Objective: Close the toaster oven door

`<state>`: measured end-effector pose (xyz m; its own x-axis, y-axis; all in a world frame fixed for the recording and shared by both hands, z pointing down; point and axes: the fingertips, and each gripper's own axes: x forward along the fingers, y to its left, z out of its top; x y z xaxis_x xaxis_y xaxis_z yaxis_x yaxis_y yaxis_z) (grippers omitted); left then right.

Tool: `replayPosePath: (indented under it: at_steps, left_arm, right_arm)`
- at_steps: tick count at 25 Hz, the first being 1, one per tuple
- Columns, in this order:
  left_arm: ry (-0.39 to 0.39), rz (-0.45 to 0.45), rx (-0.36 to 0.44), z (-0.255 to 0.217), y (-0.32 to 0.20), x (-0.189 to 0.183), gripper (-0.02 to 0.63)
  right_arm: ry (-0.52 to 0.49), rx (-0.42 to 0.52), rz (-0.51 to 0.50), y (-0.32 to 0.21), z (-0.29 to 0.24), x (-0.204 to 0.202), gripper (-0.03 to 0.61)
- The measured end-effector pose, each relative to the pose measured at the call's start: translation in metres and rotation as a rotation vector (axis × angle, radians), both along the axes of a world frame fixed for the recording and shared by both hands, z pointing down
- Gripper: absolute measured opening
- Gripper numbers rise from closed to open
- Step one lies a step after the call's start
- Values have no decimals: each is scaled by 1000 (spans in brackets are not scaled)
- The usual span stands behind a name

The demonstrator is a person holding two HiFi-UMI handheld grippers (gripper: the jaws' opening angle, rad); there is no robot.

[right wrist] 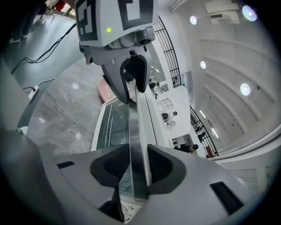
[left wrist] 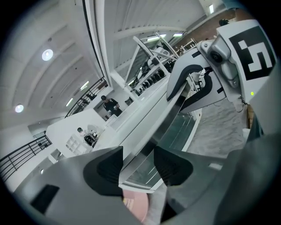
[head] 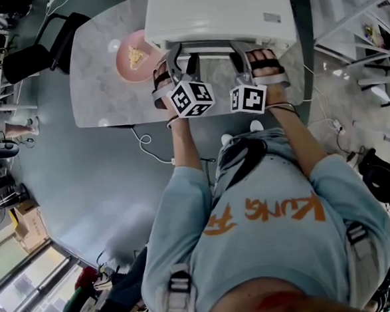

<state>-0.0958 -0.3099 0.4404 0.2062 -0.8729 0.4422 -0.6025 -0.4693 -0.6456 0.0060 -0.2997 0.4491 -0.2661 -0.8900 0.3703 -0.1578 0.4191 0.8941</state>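
The white toaster oven (head: 218,10) stands on the grey marble table (head: 104,91). Its metal door handle (head: 207,49) runs along the front edge. My left gripper (head: 174,55) is at the handle's left part. In the left gripper view the handle (left wrist: 151,138) passes between the jaws of the left gripper (left wrist: 138,169), which stand open with gaps on both sides. My right gripper (head: 242,50) is at the handle's right part. In the right gripper view the right gripper (right wrist: 138,166) is shut on the handle (right wrist: 137,132), with the door glass (right wrist: 109,127) to the left.
A pink plate (head: 129,56) with a piece of food lies on the table left of the oven. A black chair (head: 54,42) stands beyond the table's left end. A white cable (head: 147,145) runs over the floor below the table's near edge.
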Motion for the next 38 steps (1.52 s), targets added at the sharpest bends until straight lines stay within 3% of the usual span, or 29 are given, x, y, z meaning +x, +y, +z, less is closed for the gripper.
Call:
replayPosePath:
  at_steps: [4,11,15,20,24,26,28,29,30,32,34,38]
  left_arm:
    - [-2,-9,-46,1,0,1,207]
    - [-55,24,-162,-5,9,4,207]
    - [39,71,-118,-40,12,13,206]
    - [286,63,8,-102,1,21,202]
    - [568,19,123,-159,-14,14,193]
    - [669,-15,186,-186,-23,7,176]
    - [737,-63,247,-208,-30,1,147]
    - [781,-98,280,-217,-31,-2,114]
    - [836,-139,314,-225,-31,-5,33]
    - [940,-214,357,-230,-29,-11,2]
    - [980,-278,366,-223,-24,-15,2]
    - [946,-348,342,-200,-18,-22,2]
  right_arm:
    - [-48,-156,-1,1,2,-1,131]
    - [-357,-444,-15,10,-16,-8,186]
    - [-570,-546,-33,10,-36,-5,176]
    - [-835,-520,-85,-7,-89,-2,105]
    - [-973,-415,-94,-41,-141,0,37]
    - [-1029,-362,-102,-56,-168,2,11]
    - [-1093,-337,-120,-65,-193,3,-3]
    - [-1126,-340,-133,-67,-203,4,-3]
    - [-1163,-343,-146,-68,-211,6,-3]
    - [-1247,-328,-147,-72,-225,14,-3]
    - [-1298,-299,-112,-74,-227,26,-5]
    - [-1264,-285,-40,-72,-204,37,-5]
